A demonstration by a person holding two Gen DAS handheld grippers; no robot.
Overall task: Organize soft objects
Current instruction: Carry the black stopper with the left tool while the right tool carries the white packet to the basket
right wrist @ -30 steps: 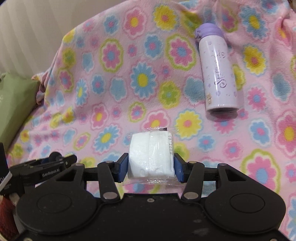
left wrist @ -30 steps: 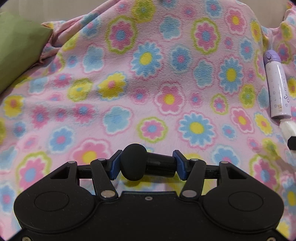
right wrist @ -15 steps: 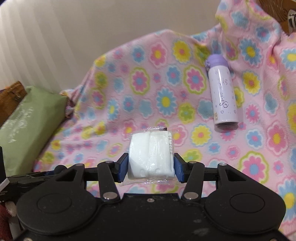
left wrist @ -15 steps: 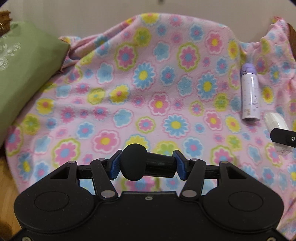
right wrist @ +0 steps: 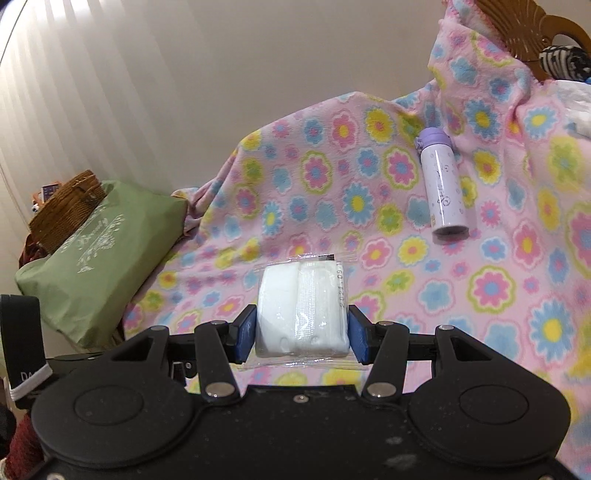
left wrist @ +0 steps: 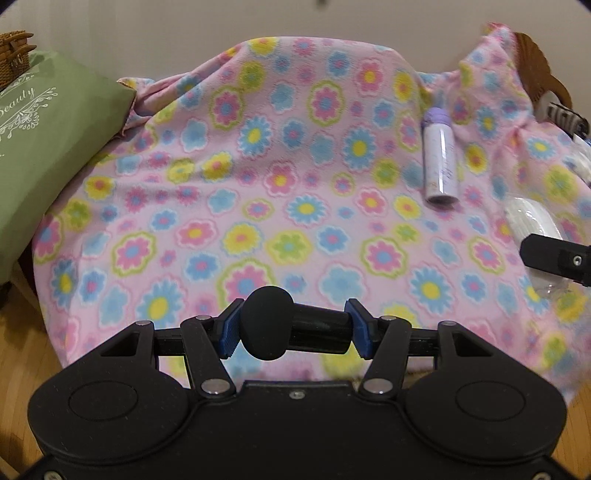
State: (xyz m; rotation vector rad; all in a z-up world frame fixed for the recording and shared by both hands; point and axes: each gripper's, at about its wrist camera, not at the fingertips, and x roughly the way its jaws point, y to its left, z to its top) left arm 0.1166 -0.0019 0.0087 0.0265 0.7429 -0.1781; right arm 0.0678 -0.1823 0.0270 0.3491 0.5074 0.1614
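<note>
My left gripper (left wrist: 293,330) is shut on a black rounded cylinder (left wrist: 288,328) and holds it above the near edge of a pink flowered blanket (left wrist: 280,206). My right gripper (right wrist: 301,332) is shut on a white pack wrapped in clear plastic (right wrist: 303,310), held above the same blanket (right wrist: 369,221). The pack (left wrist: 532,221) and a right fingertip (left wrist: 554,254) also show at the right edge of the left wrist view.
A lilac bottle (left wrist: 439,162) (right wrist: 443,184) lies on the blanket at the right. A green cushion (left wrist: 48,147) (right wrist: 99,258) sits at the left with a wicker basket (right wrist: 66,210) behind it. A wooden chair back (right wrist: 524,29) with a striped cloth (right wrist: 565,61) stands at the far right.
Both grippers have drawn back and up from the blanket, each keeping its hold. More of the blanket, the cushion, the wall and the floor now shows.
</note>
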